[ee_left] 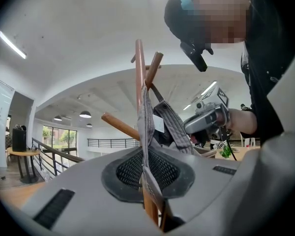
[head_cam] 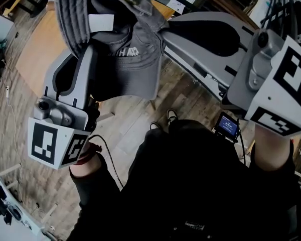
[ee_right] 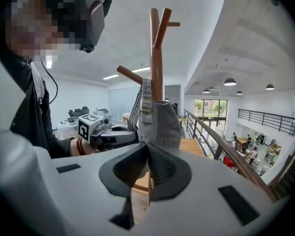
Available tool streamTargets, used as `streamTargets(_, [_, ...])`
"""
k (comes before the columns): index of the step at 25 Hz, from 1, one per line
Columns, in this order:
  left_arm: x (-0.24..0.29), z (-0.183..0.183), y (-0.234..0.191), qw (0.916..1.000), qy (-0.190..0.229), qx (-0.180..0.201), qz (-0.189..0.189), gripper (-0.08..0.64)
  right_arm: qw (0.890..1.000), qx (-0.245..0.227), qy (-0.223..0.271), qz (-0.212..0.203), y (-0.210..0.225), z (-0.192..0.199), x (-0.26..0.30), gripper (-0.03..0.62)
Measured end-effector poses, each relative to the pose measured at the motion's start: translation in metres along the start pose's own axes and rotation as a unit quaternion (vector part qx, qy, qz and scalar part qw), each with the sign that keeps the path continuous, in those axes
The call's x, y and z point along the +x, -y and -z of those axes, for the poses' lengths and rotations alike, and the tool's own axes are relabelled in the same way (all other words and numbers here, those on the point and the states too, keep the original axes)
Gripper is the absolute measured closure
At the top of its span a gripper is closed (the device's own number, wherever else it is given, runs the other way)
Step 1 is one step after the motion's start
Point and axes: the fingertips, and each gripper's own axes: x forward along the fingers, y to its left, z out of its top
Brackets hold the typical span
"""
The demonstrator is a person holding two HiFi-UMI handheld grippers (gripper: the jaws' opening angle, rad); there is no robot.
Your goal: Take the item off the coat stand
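A grey cap (head_cam: pixel 125 59) hangs on a wooden coat stand (ee_right: pixel 156 58) with slanted pegs. My left gripper (head_cam: pixel 96 59) reaches up from the lower left and is shut on the cap's fabric (ee_left: pixel 147 127), which is pinched between its pads (ee_left: pixel 130 168). My right gripper (head_cam: pixel 164 34) comes in from the right and is shut on the cap's opposite edge (ee_right: pixel 160 122). The stand's pole (ee_left: pixel 139 68) rises straight behind the pinched fabric. Each gripper shows in the other's view: the right gripper (ee_left: pixel 206 117) and the left gripper (ee_right: pixel 101 132).
The person's black-clothed body (head_cam: pixel 190 185) fills the lower part of the head view, over a wood-plank floor (head_cam: pixel 135 119). A round wooden table (head_cam: pixel 40 49) stands at the left. A railing (ee_right: pixel 221 146) runs behind the stand on the right.
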Motion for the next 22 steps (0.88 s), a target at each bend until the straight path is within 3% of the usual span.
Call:
streamTargets(9, [-0.004,-0.005,0.002,0.9998,0.002,-0.011,-0.013,0.537,0.999,0.006,0.021,-0.032,0.0,0.001,0.001,0.566])
streamTargets(13, [-0.005,-0.011,0.007,0.9991,-0.009,-0.019,-0.036,0.537,0.999,-0.016,0.025,-0.012,0.004,0.006,-0.001,0.566])
streamTargets(17, [0.001,-0.018,0.019,0.998,-0.019,-0.025,-0.054,0.537,0.997,-0.073,0.029,0.026,0.007,0.007,0.001,0.566])
streamTargets(22, [0.005,-0.03,0.035,0.9979,-0.019,-0.022,-0.057,0.537,0.996,-0.072,0.053,0.009,0.004,0.008,0.003,0.566])
